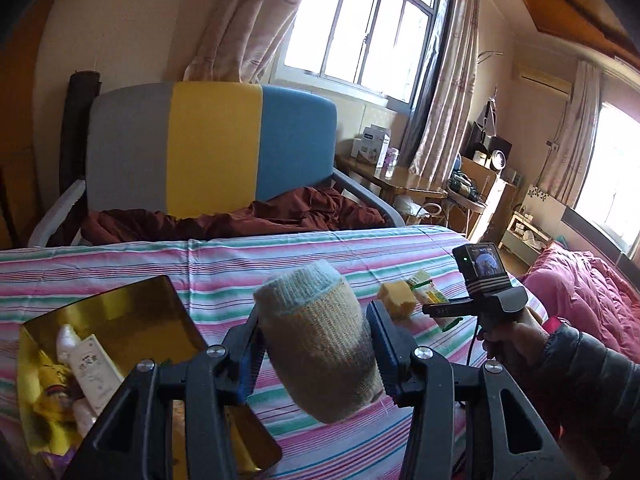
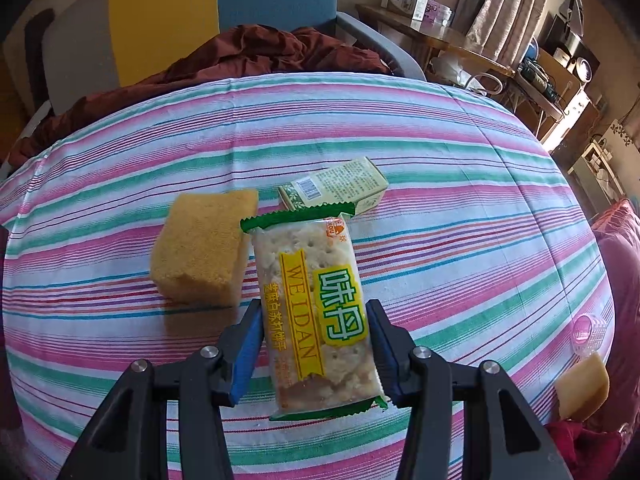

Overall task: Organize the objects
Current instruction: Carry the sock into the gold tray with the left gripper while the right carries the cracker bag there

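striped bedsheet (image 2: 460, 152), left gripper (image 1: 316, 344) clamping sock (image 1: 320, 344), right gripper (image 2: 316, 344) clamping cracker packet (image 2: 316, 312)

Daylight pours through two blown-out windows (image 1: 360, 28), leaving the room warm and fairly bright. The sponge (image 2: 204, 246) casts a soft shadow toward the camera. Fisheye bending curves the striped bedsheet (image 2: 460, 208); corners fall black.
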Demonstrator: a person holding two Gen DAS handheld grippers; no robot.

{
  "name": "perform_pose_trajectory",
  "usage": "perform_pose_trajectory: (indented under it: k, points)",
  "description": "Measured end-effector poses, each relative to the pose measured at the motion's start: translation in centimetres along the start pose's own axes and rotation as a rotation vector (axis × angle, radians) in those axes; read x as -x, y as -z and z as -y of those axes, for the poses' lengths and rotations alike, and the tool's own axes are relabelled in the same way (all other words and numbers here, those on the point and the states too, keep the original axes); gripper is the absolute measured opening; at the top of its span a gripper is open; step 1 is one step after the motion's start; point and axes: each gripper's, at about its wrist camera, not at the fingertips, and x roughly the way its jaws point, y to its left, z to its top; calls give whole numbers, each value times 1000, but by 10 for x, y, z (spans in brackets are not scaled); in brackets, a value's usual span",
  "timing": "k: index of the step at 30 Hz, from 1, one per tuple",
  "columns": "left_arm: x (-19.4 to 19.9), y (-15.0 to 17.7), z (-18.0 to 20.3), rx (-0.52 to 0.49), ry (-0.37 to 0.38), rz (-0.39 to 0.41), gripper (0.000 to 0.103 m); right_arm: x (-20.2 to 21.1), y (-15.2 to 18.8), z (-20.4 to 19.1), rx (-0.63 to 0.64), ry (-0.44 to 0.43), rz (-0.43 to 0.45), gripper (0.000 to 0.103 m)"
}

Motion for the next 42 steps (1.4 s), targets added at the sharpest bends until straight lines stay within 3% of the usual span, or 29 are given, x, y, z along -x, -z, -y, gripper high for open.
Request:
perform_pose_trajectory:
  k: [7, 16, 21, 30, 42]
  points:
    - [44, -10, -54, 23, -140, 57, 49, 7, 0, -7, 24, -6, 31, 51]
    - [86, 4, -131, 91, -348, 80, 49, 32, 1, -19, 45, -81, 123, 51]
    - [98, 19, -159, 153, -414, 66, 49, 34, 3, -36, 110, -100, 132, 51]
    - [89, 36, -158, 180, -410, 35, 49, 43, 10, -72, 197, -150, 136, 51]
    - [98, 52, -167, 221, -440, 26, 49, 69, 24, -154, 281, -332, 147, 51]
